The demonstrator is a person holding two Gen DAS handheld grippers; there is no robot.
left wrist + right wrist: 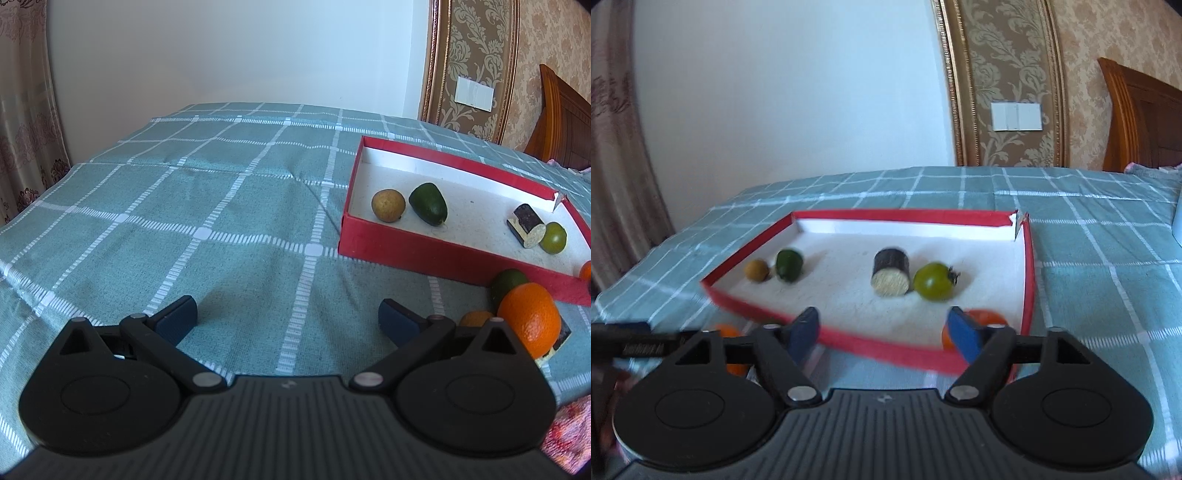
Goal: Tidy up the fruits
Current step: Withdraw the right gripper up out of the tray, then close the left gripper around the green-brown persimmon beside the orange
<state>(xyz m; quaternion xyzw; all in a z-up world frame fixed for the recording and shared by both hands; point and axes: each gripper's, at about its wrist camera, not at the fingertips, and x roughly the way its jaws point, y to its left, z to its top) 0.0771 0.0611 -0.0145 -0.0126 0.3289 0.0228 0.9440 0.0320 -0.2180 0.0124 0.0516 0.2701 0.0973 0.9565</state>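
both grippers gape wide and empty, left gripper (288,317) over bare checked cloth (221,206) with the loose orange (532,319) just right of it outside the red box (424,254), so best swing right, straddle it, then close gently.

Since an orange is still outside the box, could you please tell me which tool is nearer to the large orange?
Left. The left tool is open just left of the large orange. The right tool is open over the red box, nearer the fruit inside.
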